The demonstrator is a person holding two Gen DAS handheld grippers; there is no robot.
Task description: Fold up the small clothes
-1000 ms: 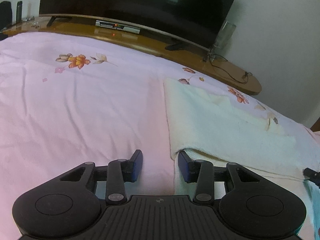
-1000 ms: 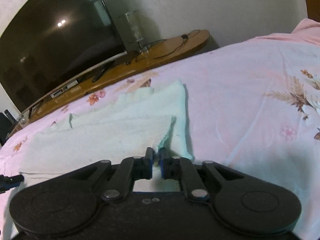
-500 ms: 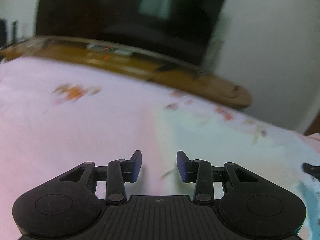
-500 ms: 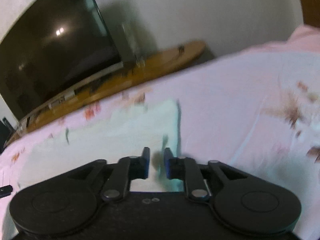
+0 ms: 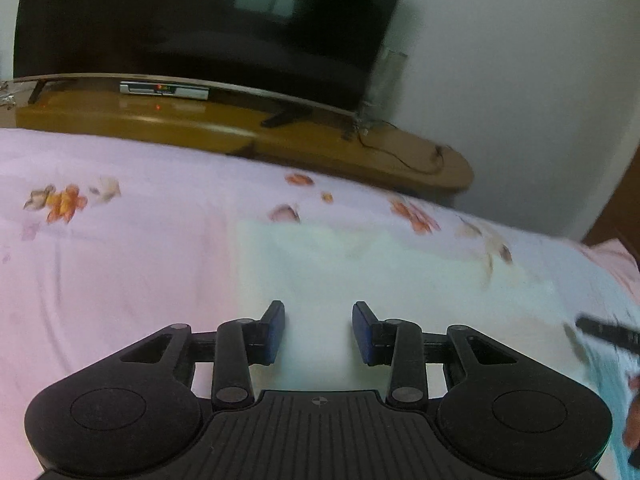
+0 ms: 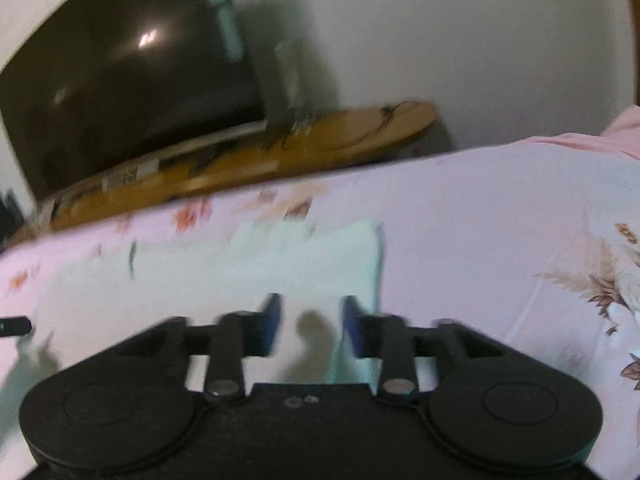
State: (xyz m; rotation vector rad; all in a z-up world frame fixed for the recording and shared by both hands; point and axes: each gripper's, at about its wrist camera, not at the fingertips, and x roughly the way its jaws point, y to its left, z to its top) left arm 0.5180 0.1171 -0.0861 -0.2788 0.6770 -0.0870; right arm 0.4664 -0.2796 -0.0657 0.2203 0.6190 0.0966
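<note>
- A second ago the right gripper (image 6: pixel 309 322) had its fingers nipped onto a corner flap of the pale cloth (image 6: pixel 248 280); now they have spread apart and nothing sits between them, so that corner has been let go onto the layer below.
- The left gripper (image 5: pixel 318 330) was already spread wide beside the cloth's left edge; it has since shifted so the cloth lies under and ahead of both its fingers, which remain open and empty.
- The cloth (image 5: pixel 360 280) lies flat on the pink flowered bedspread (image 5: pixel 120 272), near the foot of the bed, with the wooden TV bench (image 5: pixel 240 136) and the dark television (image 5: pixel 200 24) beyond it. Both views are smeared by motion, so I cannot make out how many layers it now has or how neat its edges are.
- Both tools appear to hang just over the cloth, not pressing it; whether either touches the fabric, I can't tell.
- My guess is that one fold has just been laid down, and the open fingers are held over it that way so they can come away without dragging it.
- At the right edge of the left view a dark bar (image 5: pixel 608 334) pokes in, probably the tip of the other tool, over a bluish patch (image 5: pixel 608 392) that is too blurred to name.
</note>
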